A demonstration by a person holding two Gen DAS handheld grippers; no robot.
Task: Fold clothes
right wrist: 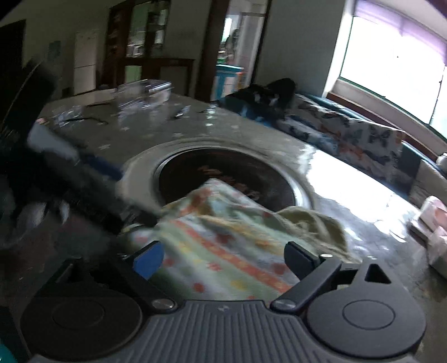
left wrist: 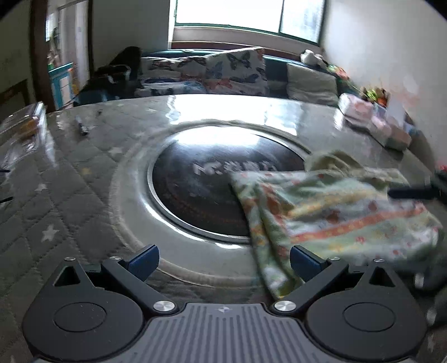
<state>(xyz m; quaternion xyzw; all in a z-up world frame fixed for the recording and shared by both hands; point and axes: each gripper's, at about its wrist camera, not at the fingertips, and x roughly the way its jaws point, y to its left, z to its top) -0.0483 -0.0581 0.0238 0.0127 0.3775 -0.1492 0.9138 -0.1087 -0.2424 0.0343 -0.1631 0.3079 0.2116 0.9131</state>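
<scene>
Both grippers we see with jaws spread and nothing pinched: left gripper (left wrist: 223,261) hangs over the table's near edge, right gripper (right wrist: 223,261) hangs over the cloth, which lies between and below its pads without being squeezed. Patterned cloth (left wrist: 335,212) sits crumpled on the right side of the table (left wrist: 83,181), its left corner lapping over the dark round hob (left wrist: 201,181) set in the middle. Far off we note a butterfly-print sofa (left wrist: 223,72) under the window (left wrist: 245,14); right view is blurred.
</scene>
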